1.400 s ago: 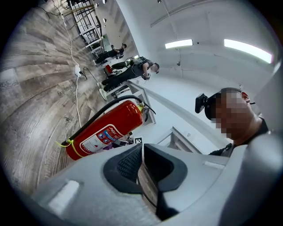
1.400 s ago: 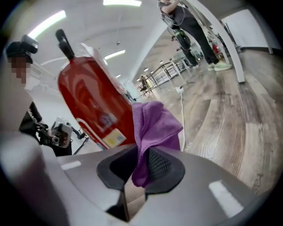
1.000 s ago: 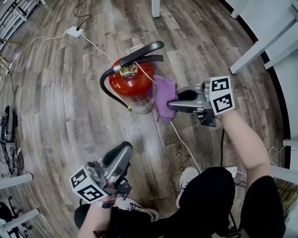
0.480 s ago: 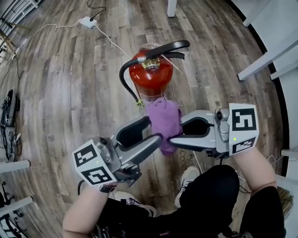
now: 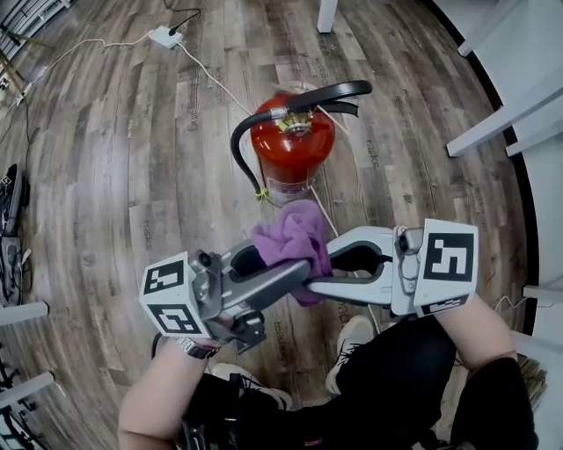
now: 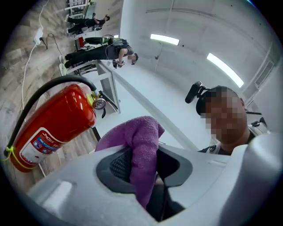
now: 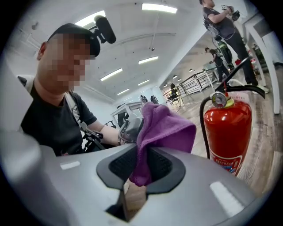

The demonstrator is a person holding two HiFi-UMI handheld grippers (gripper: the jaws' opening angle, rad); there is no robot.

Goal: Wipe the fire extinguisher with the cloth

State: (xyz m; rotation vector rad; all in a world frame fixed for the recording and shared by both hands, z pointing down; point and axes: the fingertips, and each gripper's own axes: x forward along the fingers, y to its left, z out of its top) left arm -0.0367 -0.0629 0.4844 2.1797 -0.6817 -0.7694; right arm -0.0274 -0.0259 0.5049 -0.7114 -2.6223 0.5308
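The red fire extinguisher (image 5: 292, 145) stands upright on the wood floor, with a black hose and lever on top; it also shows in the gripper views (image 6: 53, 128) (image 7: 227, 128). In front of it, clear of the cylinder, hangs the purple cloth (image 5: 290, 242). My right gripper (image 5: 315, 266) still pinches the cloth (image 7: 163, 128) while its jaws are opening. From the left, my left gripper (image 5: 286, 257) has its jaws around the same cloth (image 6: 137, 137) and they are closing, with room still beside the fabric. The two grippers' tips meet at the cloth.
A white power strip (image 5: 165, 37) and its cables lie on the floor behind the extinguisher. White furniture legs (image 5: 327, 13) stand at the back, and white furniture (image 5: 501, 114) at the right. My shoe (image 5: 352, 338) is below the grippers. People stand far off (image 7: 221, 22).
My right gripper drew the cloth off the extinguisher's side and back toward me. The left gripper rose from low left and set its widened jaws around the cloth.
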